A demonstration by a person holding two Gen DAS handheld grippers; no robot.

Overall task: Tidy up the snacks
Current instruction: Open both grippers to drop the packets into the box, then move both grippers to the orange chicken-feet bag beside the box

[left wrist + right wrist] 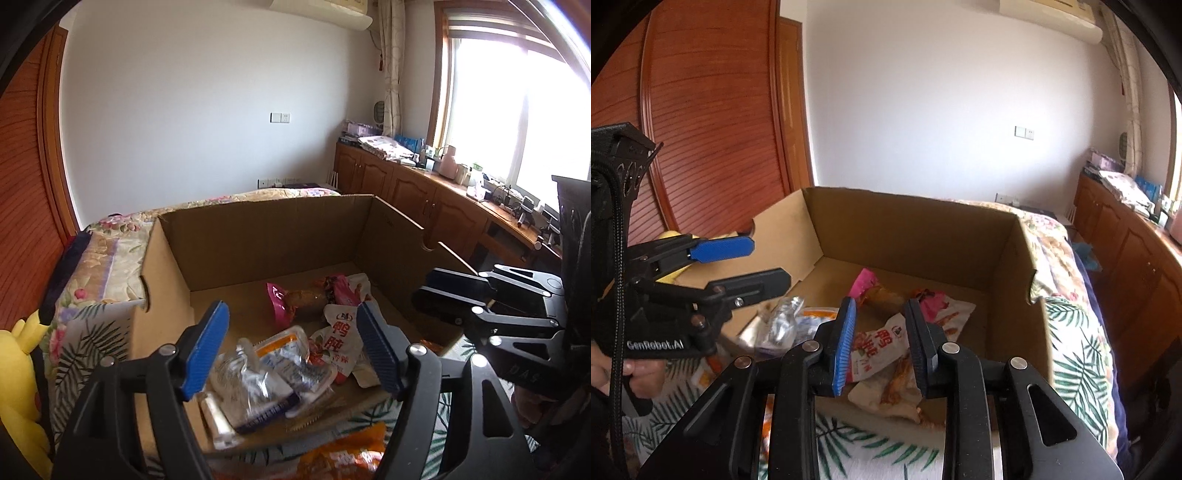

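An open cardboard box (266, 229) lies on a bed and holds several snack packets: a pink-ended one (295, 299), a white one with red characters (336, 339) and silver-and-orange packs (273, 369). An orange packet (343, 454) lies outside the front wall. My left gripper (291, 350) hovers open and empty over the box's front. My right gripper (882, 347) is open and empty above the white packet (879, 347). The box also shows in the right wrist view (916, 229). The right gripper also shows at the right of the left wrist view (443, 295), the left gripper at the left of the right wrist view (764, 262).
The bed has a floral and leaf-print cover (1075, 354). A yellow plush toy (22, 365) sits at its left. A wooden wardrobe (713, 110) stands behind. A cluttered wooden cabinet (443, 195) runs under the window on the right.
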